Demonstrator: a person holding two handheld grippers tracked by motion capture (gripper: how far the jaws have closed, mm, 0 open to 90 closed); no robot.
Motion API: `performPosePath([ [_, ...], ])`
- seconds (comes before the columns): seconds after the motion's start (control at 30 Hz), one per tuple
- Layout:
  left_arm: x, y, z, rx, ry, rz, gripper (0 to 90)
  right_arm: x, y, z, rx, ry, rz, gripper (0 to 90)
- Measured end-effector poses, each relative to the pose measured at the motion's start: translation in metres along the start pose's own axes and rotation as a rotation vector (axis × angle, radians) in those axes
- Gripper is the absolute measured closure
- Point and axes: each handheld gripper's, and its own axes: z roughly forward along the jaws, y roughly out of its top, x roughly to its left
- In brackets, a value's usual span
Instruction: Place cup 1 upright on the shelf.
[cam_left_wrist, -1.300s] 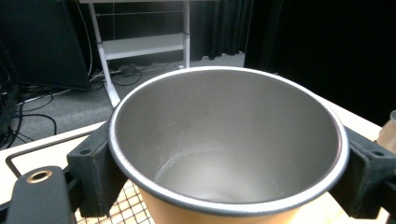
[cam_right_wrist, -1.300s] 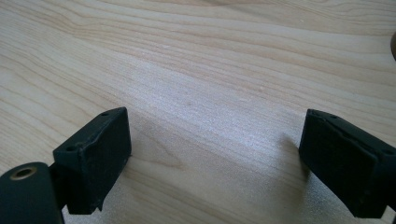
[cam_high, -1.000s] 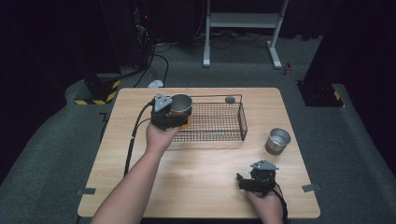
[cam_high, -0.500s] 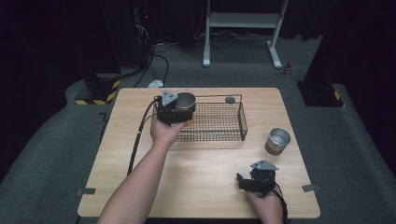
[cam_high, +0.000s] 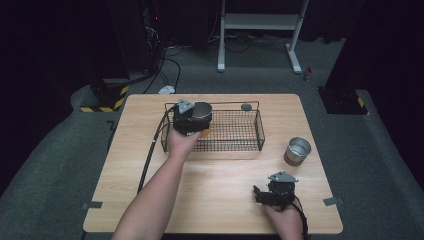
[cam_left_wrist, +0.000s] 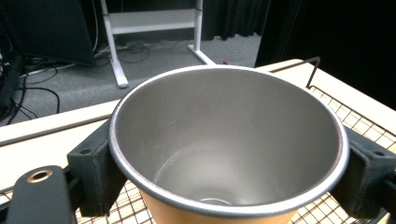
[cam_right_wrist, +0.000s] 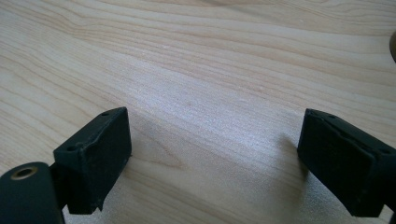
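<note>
L gripper (cam_high: 192, 120) carried cup (cam_left_wrist: 229, 149) further over wire basket (cam_high: 235, 135), 2nd cup (cam_high: 297, 151) beside

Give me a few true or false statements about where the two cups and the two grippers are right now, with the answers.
1. The left gripper is clamped on a metal cup. True.
2. That cup is held over the right end of the wire basket. False: it is at the basket's left end.
3. The right gripper holds a second cup. False: its jaws stand wide apart over bare table.
4. A second metal cup stands upright on the table, outside the basket on its right. True.
5. The held cup has liquid in it. False: its inside looks empty.
</note>
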Motion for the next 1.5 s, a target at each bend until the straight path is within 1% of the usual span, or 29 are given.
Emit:
performPosePath([
  [0.1, 0.0, -0.003, 0.004, 0.01, 0.004, 0.003, 13.4, 0.0, 0.0, 0.0, 0.0, 0.0, 0.0, 9.6],
  [0.17, 0.001, -0.006, 0.006, 0.011, 0.007, -0.004, 13.4, 0.0, 0.0, 0.0, 0.0, 0.0, 0.0, 9.6],
  [0.2, 0.002, -0.007, 0.008, 0.016, 0.009, -0.009, 13.4, 0.0, 0.0, 0.0, 0.0, 0.0, 0.0, 9.6],
  [0.23, 0.002, -0.009, 0.011, 0.041, 0.013, -0.023, 13.4, 0.0, 0.0, 0.0, 0.0, 0.0, 0.0, 9.6],
  [0.27, 0.002, -0.009, 0.011, 0.041, 0.013, -0.023, 13.4, 0.0, 0.0, 0.0, 0.0, 0.0, 0.0, 9.6],
  [0.33, 0.002, -0.012, 0.013, 0.052, 0.023, -0.035, 13.4, 0.0, 0.0, 0.0, 0.0, 0.0, 0.0, 9.6],
  [0.53, 0.004, -0.019, 0.016, 0.064, 0.036, -0.062, 13.4, 0.0, 0.0, 0.0, 0.0, 0.0, 0.0, 9.6],
  [0.6, 0.003, -0.021, 0.018, 0.071, 0.044, -0.057, 13.4, 0.0, 0.0, 0.0, 0.0, 0.0, 0.0, 9.6],
  [0.7, 0.001, -0.023, 0.019, 0.081, 0.055, -0.036, 13.4, 0.0, 0.0, 0.0, 0.001, 0.0, 0.002, 9.6],
  [0.8, 0.001, -0.025, 0.02, 0.096, 0.075, -0.007, 13.4, 0.0, 0.0, 0.0, 0.0, 0.0, 0.0, 9.6],
  [0.97, 0.002, -0.029, 0.022, 0.121, 0.081, 0.003, 13.4, 0.0, 0.0, 0.0, 0.001, -0.001, 0.002, 9.6],
  [1.1, 0.001, -0.031, 0.023, 0.119, 0.081, 0.006, 13.4, 0.0, 0.0, 0.0, 0.0, -0.001, 0.002, 9.6],
  [1.23, 0.0, -0.031, 0.023, 0.125, 0.082, 0.02, 13.4, 0.0, 0.0, 0.0, 0.0, 0.001, 0.002, 9.7],
  [1.4, 0.0, -0.031, 0.023, 0.123, 0.083, 0.016, 13.4, 0.0, 0.0, 0.0, 0.001, 0.001, 0.002, 9.7],
  [1.5, 0.0, -0.032, 0.023, 0.124, 0.088, 0.025, 13.4, 0.0, 0.0, 0.0, 0.001, 0.001, 0.002, 9.7],
])
